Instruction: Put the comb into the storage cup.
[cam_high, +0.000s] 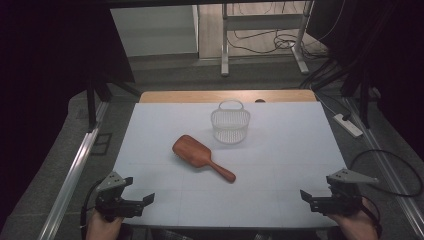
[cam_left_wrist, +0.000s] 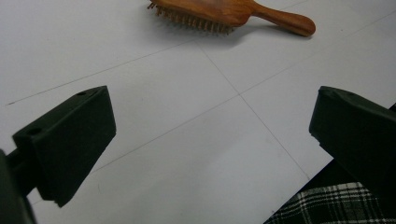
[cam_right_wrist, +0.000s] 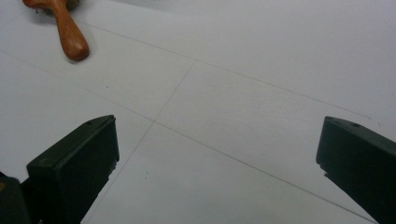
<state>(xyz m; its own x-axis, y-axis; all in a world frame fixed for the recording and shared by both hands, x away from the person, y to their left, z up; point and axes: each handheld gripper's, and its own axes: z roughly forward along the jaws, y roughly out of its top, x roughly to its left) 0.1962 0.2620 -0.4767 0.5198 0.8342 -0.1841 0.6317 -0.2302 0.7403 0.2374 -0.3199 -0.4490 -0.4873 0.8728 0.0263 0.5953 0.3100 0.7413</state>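
No writing can be read anywhere. The left gripper (cam_high: 142, 199) and right gripper (cam_high: 306, 196) rest low at the near corners of the white surface (cam_high: 280, 165), fingers (cam_left_wrist: 70, 144) spread wide, grasping nothing. The wooden paddle hairbrush (cam_high: 201, 157) lies bristles down mid-surface, handle angled toward the right gripper, just before a clear ribbed plastic basket (cam_high: 230, 123).

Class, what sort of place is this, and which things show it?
Probably a recording lab or workshop: a white-topped table on a metal frame, loose cables on the floor behind, and a power strip beside it.
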